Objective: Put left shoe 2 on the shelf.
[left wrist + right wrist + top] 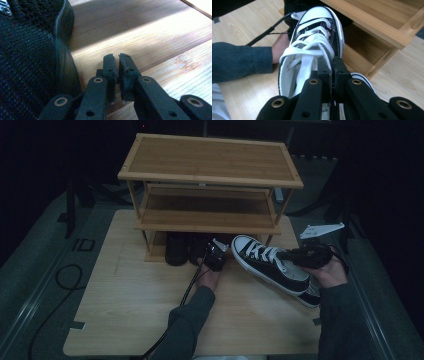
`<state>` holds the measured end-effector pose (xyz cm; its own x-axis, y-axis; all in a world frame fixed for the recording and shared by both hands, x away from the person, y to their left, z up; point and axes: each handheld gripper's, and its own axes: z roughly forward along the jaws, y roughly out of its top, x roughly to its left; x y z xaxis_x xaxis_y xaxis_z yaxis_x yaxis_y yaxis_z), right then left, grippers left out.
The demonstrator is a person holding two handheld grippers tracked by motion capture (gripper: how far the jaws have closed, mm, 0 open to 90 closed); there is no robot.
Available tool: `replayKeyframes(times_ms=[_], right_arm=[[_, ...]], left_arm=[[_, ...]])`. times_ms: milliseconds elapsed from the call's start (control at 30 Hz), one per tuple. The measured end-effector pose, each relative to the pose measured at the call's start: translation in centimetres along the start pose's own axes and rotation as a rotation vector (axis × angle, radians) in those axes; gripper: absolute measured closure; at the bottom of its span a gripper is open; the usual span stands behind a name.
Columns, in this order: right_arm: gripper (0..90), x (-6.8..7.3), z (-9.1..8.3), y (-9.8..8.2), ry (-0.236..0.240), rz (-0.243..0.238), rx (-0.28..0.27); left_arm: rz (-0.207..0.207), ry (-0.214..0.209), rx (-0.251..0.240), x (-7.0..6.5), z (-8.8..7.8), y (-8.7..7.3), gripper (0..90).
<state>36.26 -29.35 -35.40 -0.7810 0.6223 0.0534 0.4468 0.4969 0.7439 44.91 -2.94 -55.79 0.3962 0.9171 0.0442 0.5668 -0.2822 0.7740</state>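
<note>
The right gripper [331,72] pinches the black canvas sneaker's [267,262] collar; keep it level toward the bamboo rack [210,180]. The left gripper's [117,67] jaws sit nearly pressed together, empty.

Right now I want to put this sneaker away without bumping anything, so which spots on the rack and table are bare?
The rack's top shelf and middle shelf are bare. The bottom shelf is crowded at its left by dark shoes and the left tongs; its right end looks open. The table is bare left of the forearm; the sneaker, clamped in the right tongs, covers another shoe.
</note>
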Motion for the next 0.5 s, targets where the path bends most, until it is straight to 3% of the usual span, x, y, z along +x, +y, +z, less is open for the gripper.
replayKeyframes(times_ms=[267, 367, 500], right_arm=[[87.0, 0.3, -0.2, 1.1, 0.022, -0.013, -0.012], [87.0, 0.3, -0.3, 1.7, 0.044, -0.014, -0.024], [87.1, 0.2, -0.6, 2.5, 0.054, -0.006, -0.048]], left_arm=[[0.000, -0.001, 0.001, 0.0, 0.0, 0.0, 84.2], [-0.021, 0.020, 0.000, -0.2, -0.1, 0.0, 84.2], [-0.005, 0.012, -0.001, 0.0, 0.0, 0.0, 84.2]])
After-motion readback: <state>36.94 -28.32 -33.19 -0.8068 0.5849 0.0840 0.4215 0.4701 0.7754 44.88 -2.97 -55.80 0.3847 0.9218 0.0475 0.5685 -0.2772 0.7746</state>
